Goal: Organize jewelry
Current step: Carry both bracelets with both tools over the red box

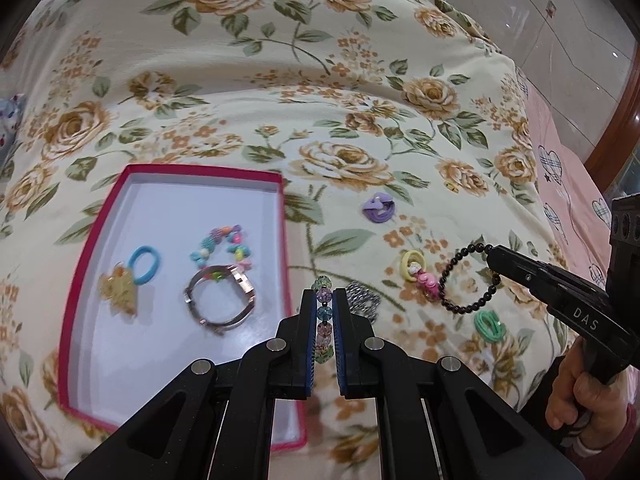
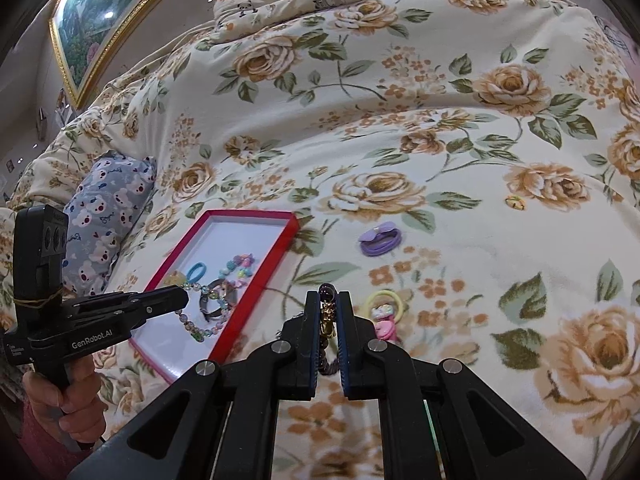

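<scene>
Left wrist view rides low and close behind its own left gripper, looking forward and down across the floral quilt, red box just ahead to its left and the right gripper poking in from the right edge. Right wrist view sits just as near behind the right gripper, facing the same way from further right, so the left gripper enters from the left. Both share the quilt, box and purple hair tie.

Box corner cut off; grey ornament part-hidden.
</scene>
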Available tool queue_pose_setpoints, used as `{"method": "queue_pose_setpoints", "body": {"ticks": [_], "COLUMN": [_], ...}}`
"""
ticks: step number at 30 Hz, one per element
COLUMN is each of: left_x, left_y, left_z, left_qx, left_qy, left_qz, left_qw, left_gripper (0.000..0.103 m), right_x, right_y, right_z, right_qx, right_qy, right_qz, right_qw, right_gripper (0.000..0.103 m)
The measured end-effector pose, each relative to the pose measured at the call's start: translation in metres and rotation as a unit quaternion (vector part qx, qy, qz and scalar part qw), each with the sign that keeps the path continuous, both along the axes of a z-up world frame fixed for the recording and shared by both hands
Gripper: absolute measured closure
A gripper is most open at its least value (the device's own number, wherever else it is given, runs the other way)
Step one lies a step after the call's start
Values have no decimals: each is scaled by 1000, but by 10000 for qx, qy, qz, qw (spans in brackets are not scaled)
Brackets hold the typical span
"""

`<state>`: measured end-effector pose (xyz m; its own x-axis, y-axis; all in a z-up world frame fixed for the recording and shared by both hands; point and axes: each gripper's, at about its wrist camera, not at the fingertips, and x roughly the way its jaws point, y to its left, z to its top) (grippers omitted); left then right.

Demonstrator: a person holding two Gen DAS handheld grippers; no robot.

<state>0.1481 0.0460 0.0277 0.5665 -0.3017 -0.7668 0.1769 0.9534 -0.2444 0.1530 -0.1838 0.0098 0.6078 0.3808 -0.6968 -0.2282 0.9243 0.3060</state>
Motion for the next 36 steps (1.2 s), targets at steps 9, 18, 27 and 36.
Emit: {"method": "queue_pose_setpoints", "body": {"ticks": [9, 18, 27, 36], "left_x": [-26, -38, -37, -27], "left_y": [40, 77, 97, 111], "left_z": [1, -2, -9, -20], "left_qx": [46, 86, 144, 409], "left_qy": [0, 63, 143, 197], "left_qz": [440, 870, 1128, 1318], "left_qw": [9990, 9962, 9934, 9902], "left_gripper": [96, 96, 96, 96], "right_x": [-1, 2, 5, 13], "right_y": [34, 78, 127, 178], "right_z": [-3, -2, -1, -18], "right_qx": [77, 79, 110, 259], "right_qy": [52, 10, -32, 147], "right_qz": [320, 770, 1255, 1704], "right_qw": [9994, 9970, 9920, 9849], "right_gripper": [96, 96, 96, 96]}}
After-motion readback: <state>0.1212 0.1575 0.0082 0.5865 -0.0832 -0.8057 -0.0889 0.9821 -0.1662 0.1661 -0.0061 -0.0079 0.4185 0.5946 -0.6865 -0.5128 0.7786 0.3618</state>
